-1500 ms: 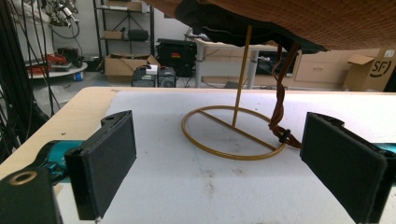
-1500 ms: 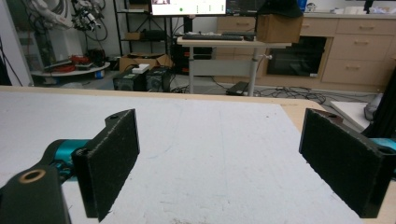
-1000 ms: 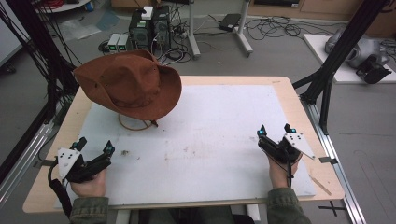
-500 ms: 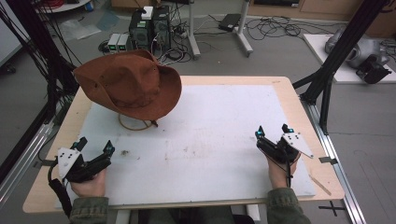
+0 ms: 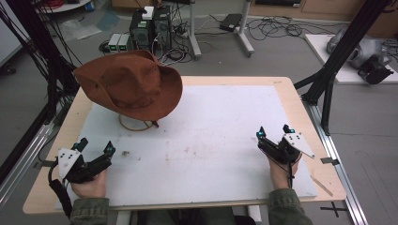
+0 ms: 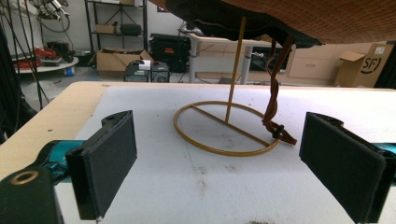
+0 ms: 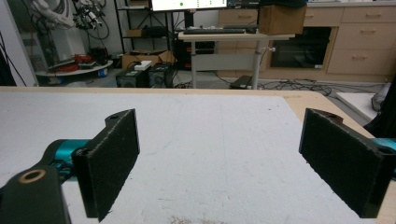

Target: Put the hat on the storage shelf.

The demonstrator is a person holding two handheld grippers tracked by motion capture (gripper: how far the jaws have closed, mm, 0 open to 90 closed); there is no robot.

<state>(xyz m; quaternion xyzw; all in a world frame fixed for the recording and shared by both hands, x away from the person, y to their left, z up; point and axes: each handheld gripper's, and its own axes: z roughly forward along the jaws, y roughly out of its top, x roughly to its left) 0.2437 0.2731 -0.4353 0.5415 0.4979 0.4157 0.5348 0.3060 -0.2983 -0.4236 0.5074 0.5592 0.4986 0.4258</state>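
In the high view, a brown hat sat perched on a thin gold wire stand at the far left of the desk, over its white mat. The left tongs rested near the front left corner and the right tongs near the front right, each held in a hand, jaws spread and holding nothing, both well apart from the hat. In the left gripper view, the two black jaws stood wide apart and framed the ring base of the stand, its upright rod rising into the dark underside of the hat brim; a braided brown cord hung from the hat and its end lay on the mat against the ring. The stand looked light and the hat top-heavy, so a knock on the rod or a snag on the cord would probably tip the whole thing. A cardboard box behind carried the letters "SF". In the right gripper view, the jaws were likewise wide apart over the bare mat; a monitor stood beyond, its writing too small to read.
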